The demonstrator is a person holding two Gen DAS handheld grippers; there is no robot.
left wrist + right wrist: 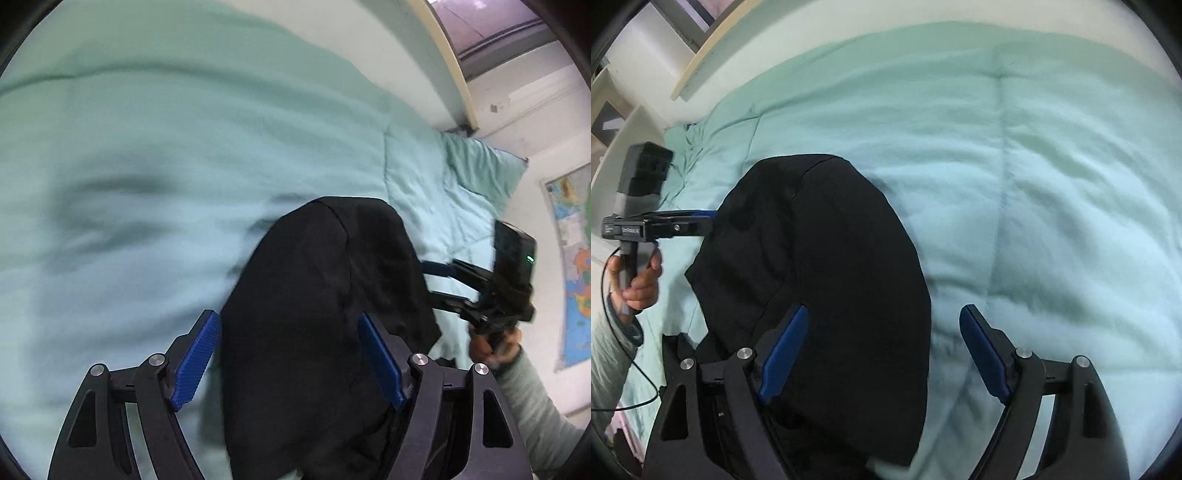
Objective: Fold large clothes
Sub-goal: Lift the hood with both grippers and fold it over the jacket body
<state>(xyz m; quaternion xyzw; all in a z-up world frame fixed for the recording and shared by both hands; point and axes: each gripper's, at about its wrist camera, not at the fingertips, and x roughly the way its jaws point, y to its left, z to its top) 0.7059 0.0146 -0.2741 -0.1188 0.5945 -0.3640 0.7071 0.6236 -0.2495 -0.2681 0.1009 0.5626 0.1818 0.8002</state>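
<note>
A black garment (pixel 314 295) lies bunched on a pale green quilt (pixel 129 166); it also shows in the right wrist view (pixel 820 277). My left gripper (pixel 288 354) is open, its blue pads (pixel 195 362) wide apart, hovering over the garment's near part. My right gripper (pixel 882 350) is open too, above the garment's right edge. In the left wrist view the right gripper (pixel 436 284) reaches the garment's far side. In the right wrist view the left gripper (pixel 701 221) touches the garment's left edge. Nothing is held.
The quilt (pixel 1052 184) covers the bed. A green pillow (pixel 484 166) lies at the bed's end. A cream bed rail (pixel 450 62) runs along the far side, with a wall map (pixel 576 258) beyond. A black cable (pixel 639 387) trails by my left arm.
</note>
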